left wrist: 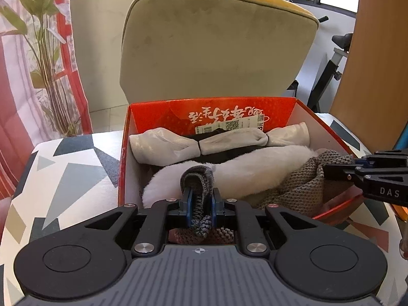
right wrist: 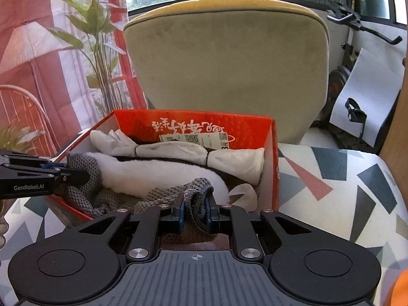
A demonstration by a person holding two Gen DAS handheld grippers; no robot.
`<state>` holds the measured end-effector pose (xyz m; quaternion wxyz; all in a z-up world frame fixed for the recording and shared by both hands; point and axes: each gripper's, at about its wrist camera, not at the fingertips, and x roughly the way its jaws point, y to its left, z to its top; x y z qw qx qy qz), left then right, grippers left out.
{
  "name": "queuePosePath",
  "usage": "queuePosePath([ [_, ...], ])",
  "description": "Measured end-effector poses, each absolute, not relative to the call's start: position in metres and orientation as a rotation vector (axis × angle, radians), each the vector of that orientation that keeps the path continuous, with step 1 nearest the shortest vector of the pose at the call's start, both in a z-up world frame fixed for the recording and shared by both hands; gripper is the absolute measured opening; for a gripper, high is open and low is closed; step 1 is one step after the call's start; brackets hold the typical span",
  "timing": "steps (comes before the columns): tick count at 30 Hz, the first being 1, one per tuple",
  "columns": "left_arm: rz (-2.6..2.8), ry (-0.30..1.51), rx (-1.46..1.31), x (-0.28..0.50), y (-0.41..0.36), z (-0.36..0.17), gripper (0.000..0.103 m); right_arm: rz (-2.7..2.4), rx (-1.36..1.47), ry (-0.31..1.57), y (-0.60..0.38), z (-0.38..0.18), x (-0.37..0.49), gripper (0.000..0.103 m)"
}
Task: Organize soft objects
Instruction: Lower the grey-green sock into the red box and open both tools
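Note:
A grey knitted cloth point(left wrist: 301, 178) is stretched between both grippers, low over the near part of an open red cardboard box point(left wrist: 124, 158). My left gripper point(left wrist: 201, 199) is shut on one bunched end of it point(left wrist: 197, 178). My right gripper point(right wrist: 195, 205) is shut on the other end point(right wrist: 197, 188). Each gripper shows in the other's view: the right one point(left wrist: 331, 169) at the box's right edge, the left one point(right wrist: 77, 176) at its left edge. In the box point(right wrist: 275, 168) lie a white fluffy piece point(right wrist: 153, 176), pale tied bundles point(right wrist: 237, 163) and a dark cloth under them.
The box stands on a table with a geometric-patterned cover point(left wrist: 68, 178). A beige upholstered chair back point(left wrist: 216, 51) rises right behind it. A plant point(left wrist: 48, 58) and a red-and-white curtain stand at the left, an exercise bike point(right wrist: 357, 25) and a wooden panel point(left wrist: 377, 63) at the right.

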<state>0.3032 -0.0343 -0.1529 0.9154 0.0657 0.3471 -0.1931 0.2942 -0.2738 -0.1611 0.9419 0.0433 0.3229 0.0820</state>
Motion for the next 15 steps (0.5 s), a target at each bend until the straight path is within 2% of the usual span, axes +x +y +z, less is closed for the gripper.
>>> queuePosePath([
  [6,-0.396,0.703,0.157,0.302,-0.034,-0.150,0.015,0.152,0.079,0.662,-0.276,-0.161,0.292,0.016],
  [10,-0.389,0.698,0.148,0.299,-0.030,-0.145,0.021,0.135,0.025,0.655,-0.272,-0.158,0.286,0.024],
  [12,-0.376,0.694,0.151,0.296,-0.029,-0.142,0.044,0.124,0.013,0.644,-0.272,-0.155,0.282,0.027],
  [15,-0.358,0.669,0.126,0.289,-0.024,-0.135,0.061,0.113,0.007,0.619,-0.274,-0.150,0.277,0.031],
])
